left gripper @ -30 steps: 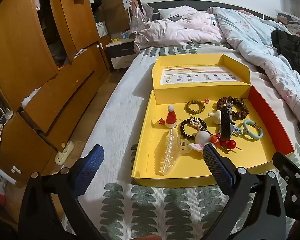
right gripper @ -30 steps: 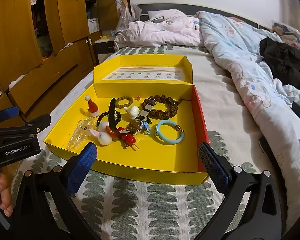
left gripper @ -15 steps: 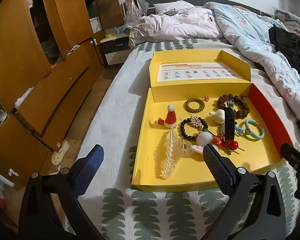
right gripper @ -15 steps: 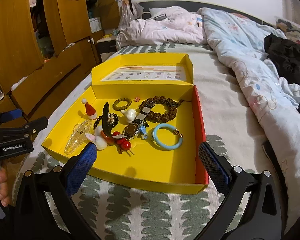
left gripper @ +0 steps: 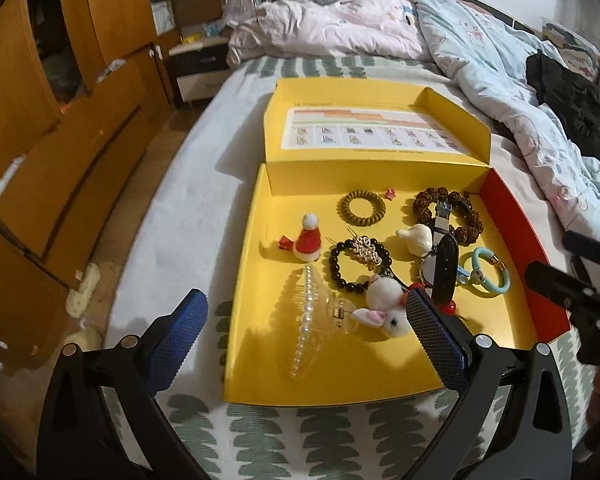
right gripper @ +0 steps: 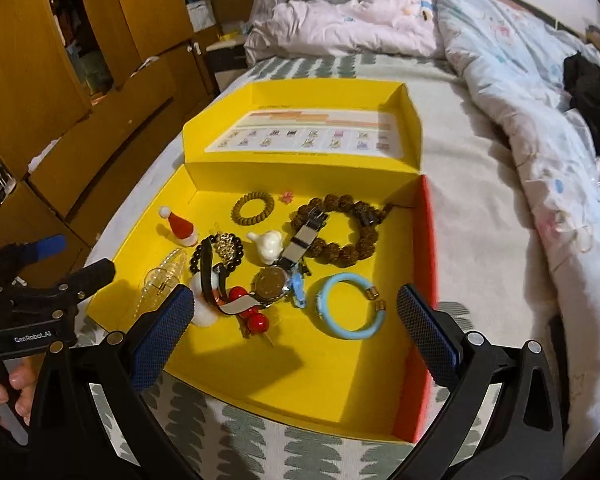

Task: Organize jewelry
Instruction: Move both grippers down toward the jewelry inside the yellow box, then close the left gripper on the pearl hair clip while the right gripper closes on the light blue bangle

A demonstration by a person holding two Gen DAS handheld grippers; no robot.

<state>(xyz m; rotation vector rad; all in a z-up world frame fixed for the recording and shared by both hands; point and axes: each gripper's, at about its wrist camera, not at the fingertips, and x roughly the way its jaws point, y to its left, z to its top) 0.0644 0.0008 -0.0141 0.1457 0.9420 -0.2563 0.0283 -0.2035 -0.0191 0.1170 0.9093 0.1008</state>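
Observation:
An open yellow box [left gripper: 340,376] [right gripper: 332,384] lies on the bed with jewelry inside: a blue bangle [right gripper: 346,306] [left gripper: 486,272], a brown bead bracelet [right gripper: 336,230] [left gripper: 468,216], a wristwatch [right gripper: 274,280], a black bead bracelet [left gripper: 358,264], a spiral hair tie [left gripper: 361,208] [right gripper: 253,209], a Santa-hat clip [left gripper: 308,238] [right gripper: 179,224], a clear pearl hair claw [left gripper: 312,316] and a white plush bunny clip [left gripper: 384,304]. My left gripper [left gripper: 304,340] is open over the box's near left part. My right gripper [right gripper: 296,328] is open over the near middle, close to the bangle. Both are empty.
The bed has a leaf-print cover [left gripper: 300,436]. A rumpled quilt [right gripper: 520,100] and dark clothes [left gripper: 572,96] lie to the right. Wooden wardrobes [left gripper: 40,120] and a nightstand [left gripper: 196,64] stand left of the bed. The box lid [left gripper: 372,128] stands open at the back.
Both grippers have moved forward toward the box; the box now fills more of each view. Both stay open and empty.

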